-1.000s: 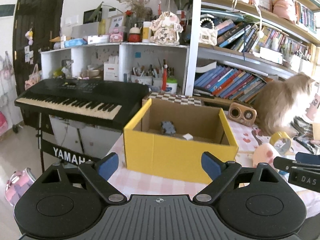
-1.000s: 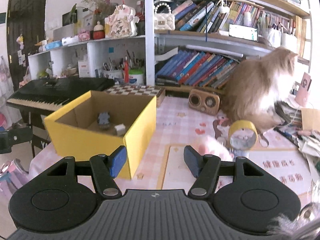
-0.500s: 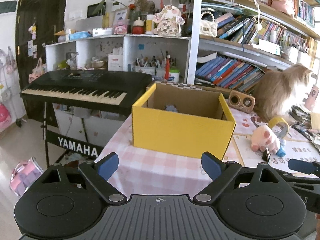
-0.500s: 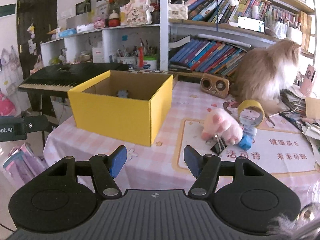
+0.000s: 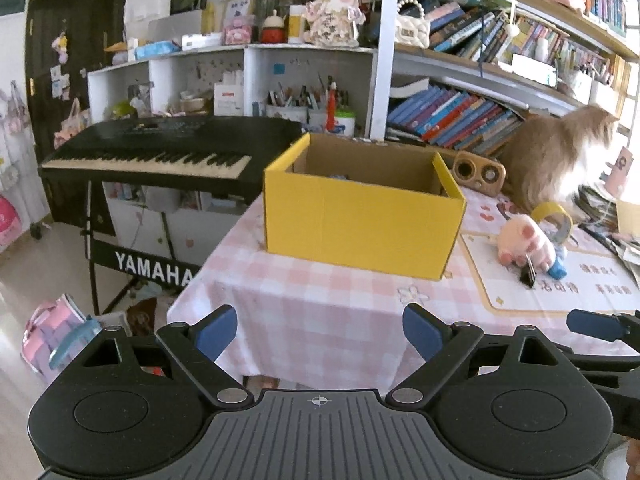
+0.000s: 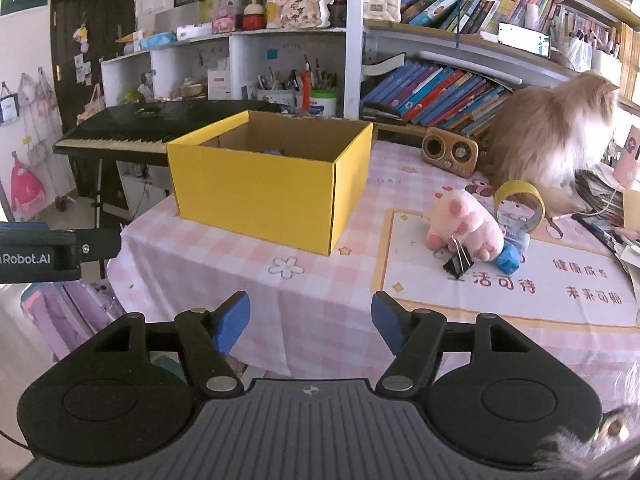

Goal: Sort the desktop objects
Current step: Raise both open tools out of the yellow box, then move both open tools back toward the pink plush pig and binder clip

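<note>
A yellow cardboard box (image 5: 360, 228) (image 6: 264, 200) stands open on the pink checked tablecloth (image 6: 312, 280), with small items inside, mostly hidden. To its right lie a pink plush pig (image 6: 466, 224) (image 5: 526, 242), a black binder clip (image 6: 458, 264), a blue crumpled item (image 6: 508, 258) and a yellow tape roll (image 6: 520, 206). My left gripper (image 5: 318, 330) hangs open before the table's near edge, holding nothing. My right gripper (image 6: 310, 320) is over the near edge, its jaws opening, with nothing between them.
A fluffy cat (image 6: 552, 136) sits at the back right beside a small wooden speaker (image 6: 450, 152). A black keyboard (image 5: 160, 152) on a stand is left of the table. Bookshelves (image 5: 460, 116) fill the back. Papers pile at the right edge.
Both grippers have pulled back from the yellow box toward the table's near edge, so the box looks smaller and its inside is hidden. The right jaws stand wider.
</note>
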The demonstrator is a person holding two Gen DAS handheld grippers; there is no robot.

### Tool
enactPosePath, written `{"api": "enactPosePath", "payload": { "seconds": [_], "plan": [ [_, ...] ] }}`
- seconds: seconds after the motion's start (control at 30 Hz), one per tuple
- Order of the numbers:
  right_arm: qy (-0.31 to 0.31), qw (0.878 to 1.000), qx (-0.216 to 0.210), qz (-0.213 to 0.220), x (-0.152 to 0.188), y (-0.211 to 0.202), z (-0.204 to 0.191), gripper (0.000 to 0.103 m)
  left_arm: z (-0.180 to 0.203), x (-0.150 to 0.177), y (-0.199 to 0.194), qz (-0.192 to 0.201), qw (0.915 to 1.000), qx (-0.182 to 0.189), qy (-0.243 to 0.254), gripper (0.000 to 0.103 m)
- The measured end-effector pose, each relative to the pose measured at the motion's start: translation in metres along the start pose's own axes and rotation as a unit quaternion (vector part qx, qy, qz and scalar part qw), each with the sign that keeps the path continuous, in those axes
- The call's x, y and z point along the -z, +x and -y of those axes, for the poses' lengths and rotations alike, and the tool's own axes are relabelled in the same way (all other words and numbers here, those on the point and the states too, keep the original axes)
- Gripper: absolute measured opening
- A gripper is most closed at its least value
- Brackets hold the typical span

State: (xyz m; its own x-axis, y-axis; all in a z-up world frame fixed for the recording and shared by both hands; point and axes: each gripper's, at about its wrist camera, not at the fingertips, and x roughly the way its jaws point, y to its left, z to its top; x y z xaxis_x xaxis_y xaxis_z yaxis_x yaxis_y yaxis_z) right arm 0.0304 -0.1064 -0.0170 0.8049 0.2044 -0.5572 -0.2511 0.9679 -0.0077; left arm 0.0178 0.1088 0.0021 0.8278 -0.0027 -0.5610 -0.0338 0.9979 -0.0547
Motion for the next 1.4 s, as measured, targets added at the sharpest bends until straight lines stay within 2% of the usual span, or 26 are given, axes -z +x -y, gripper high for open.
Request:
{"api": "enactPosePath", "payload": {
  "seconds": [0.27, 0.57, 1.2, 1.4],
  "plan": [
    [-0.003, 1.0, 0.008, -0.021, 0.013, -0.006, 0.0, 0.072, 0.01, 0.012, 0.004, -0.029, 0.9994, 0.014, 0.01, 0.095],
    [0.011, 0.998, 0.036, -0.041, 0.023, -0.01, 0.011, 0.073, 0.028, 0.017, 0.01, -0.047, 0.9973, 0.042, 0.037, 0.097],
    [0.073, 0.989, 0.113, -0.058, 0.034, -0.021, 0.067, 0.074, 0.089, 0.011, 0.034, -0.065, 0.9867, 0.118, 0.091, 0.097],
    [0.087, 0.986, 0.13, -0.061, 0.032, -0.02, 0.089, 0.074, 0.108, 0.005, 0.045, -0.069, 0.984, 0.131, 0.1, 0.097]
  ]
}}
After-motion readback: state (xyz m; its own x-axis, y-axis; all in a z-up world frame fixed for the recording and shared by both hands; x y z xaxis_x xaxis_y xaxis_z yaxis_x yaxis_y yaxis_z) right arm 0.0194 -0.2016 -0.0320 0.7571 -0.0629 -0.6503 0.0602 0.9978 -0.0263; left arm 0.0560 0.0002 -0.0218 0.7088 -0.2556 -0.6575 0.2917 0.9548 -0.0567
